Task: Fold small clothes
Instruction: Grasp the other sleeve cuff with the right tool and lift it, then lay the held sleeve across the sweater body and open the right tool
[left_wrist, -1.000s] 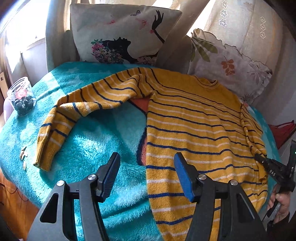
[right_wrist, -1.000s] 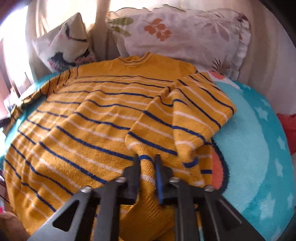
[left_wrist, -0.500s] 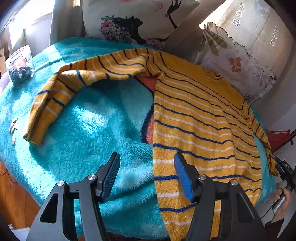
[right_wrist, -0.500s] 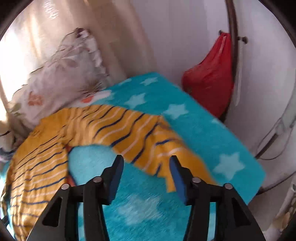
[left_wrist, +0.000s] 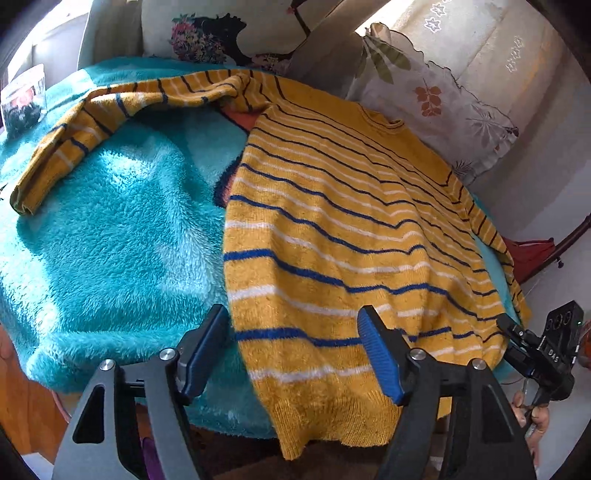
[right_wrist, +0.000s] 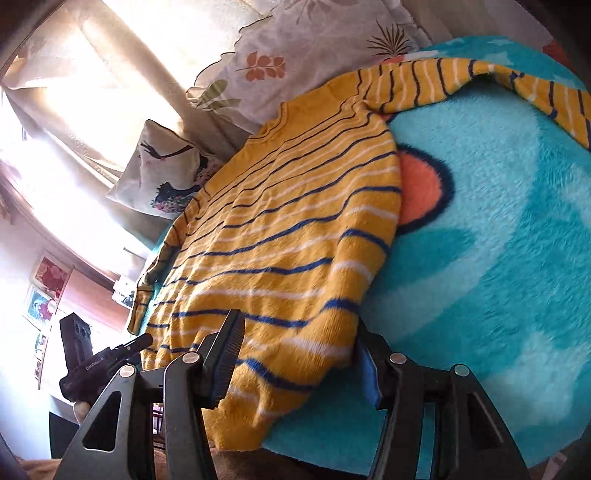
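A yellow sweater with blue and white stripes lies flat on a teal fleece blanket, both sleeves spread out sideways. Its hem hangs over the near edge. My left gripper is open, its jaws on either side of the hem's left corner. My right gripper is open around the hem's right corner of the sweater. The right gripper also shows at the right edge of the left wrist view. The left gripper's body shows at the left of the right wrist view.
Two printed pillows lean against curtains behind the sweater. A glass jar stands at the far left of the blanket. A red bag hangs to the right. The blanket has an orange patch.
My right gripper has let go of the right sleeve, which now lies spread out, and has come to the hem's right corner. My left gripper moved closer to the hem's left corner.
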